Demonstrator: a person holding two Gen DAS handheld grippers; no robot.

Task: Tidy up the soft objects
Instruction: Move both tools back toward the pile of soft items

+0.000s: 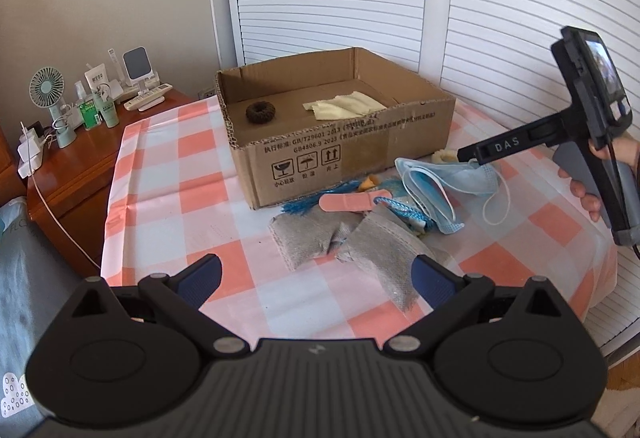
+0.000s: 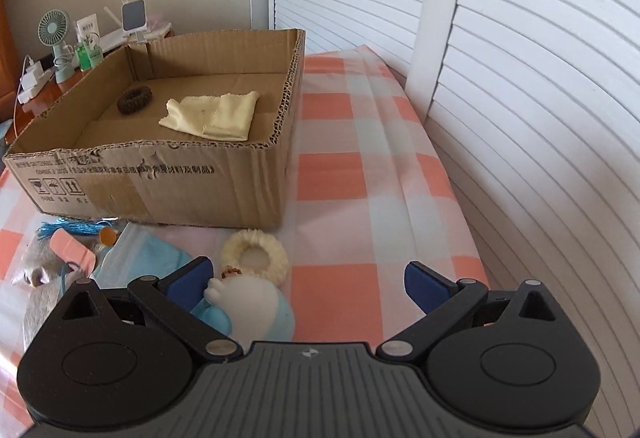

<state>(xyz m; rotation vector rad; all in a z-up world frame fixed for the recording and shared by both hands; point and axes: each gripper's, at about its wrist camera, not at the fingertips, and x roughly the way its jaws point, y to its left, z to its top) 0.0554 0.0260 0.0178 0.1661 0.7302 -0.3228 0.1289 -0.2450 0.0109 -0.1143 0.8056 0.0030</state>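
Note:
An open cardboard box stands on the checked table and holds a dark hair scrunchie and a folded yellow cloth. In front of it lie a grey cloth, a blue face mask, a pink strip and blue netting. My left gripper is open just above the grey cloth's near edge. My right gripper is open above the table, beside a cream fluffy scrunchie and a white-and-blue soft toy. It also shows in the left wrist view.
A wooden side cabinet at the left carries a small fan, bottles and chargers. White louvred doors stand close behind and right of the table. The table's right edge runs near my right gripper.

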